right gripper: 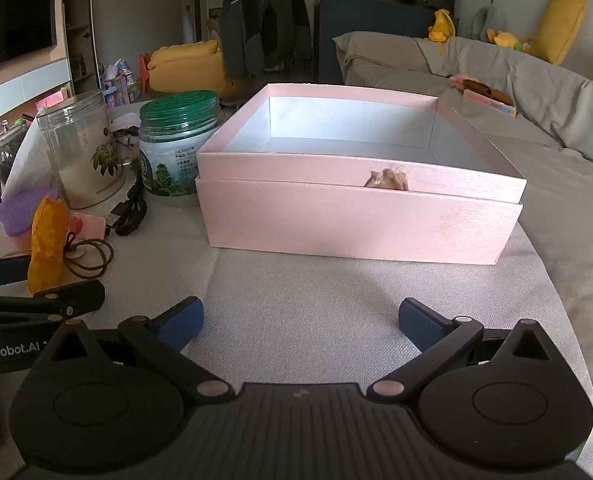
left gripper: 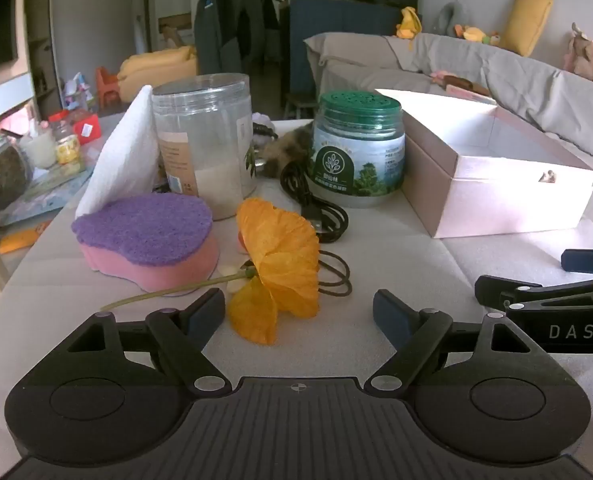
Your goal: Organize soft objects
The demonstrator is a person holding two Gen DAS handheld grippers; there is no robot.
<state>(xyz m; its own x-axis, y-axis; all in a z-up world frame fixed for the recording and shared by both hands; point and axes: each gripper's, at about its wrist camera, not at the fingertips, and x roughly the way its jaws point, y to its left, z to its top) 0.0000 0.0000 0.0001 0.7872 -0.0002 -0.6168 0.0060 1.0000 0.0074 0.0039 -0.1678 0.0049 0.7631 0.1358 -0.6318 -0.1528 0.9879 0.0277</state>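
The left tongs (left gripper: 298,310) stood wide apart and held nothing, low over the pale cloth-covered surface (left gripper: 396,264). Just ahead of them, and partly between the two blue pads, lay an orange fabric flower (left gripper: 278,264) on its side, its green stem (left gripper: 168,290) trailing off toward the left pad. Ahead and to the left of these tongs sat a pink sponge with a purple scrubbing top (left gripper: 148,236), with a folded white cloth (left gripper: 122,160) leaning up behind it. Beyond the flower were a clear plastic jar (left gripper: 206,144), a green-lidded jar (left gripper: 356,148), a coiled black cable (left gripper: 316,208) and a thin brown cord loop (left gripper: 336,276) next to the petals.

The right tongs (right gripper: 300,322) were likewise spread wide and empty, resting low over bare cloth. Straight ahead of them stood the open pink box (right gripper: 356,224), its pale inside showing nothing in it. The flower (right gripper: 48,240) lay well off to the left of the right tongs, near the tip of the other gripper.
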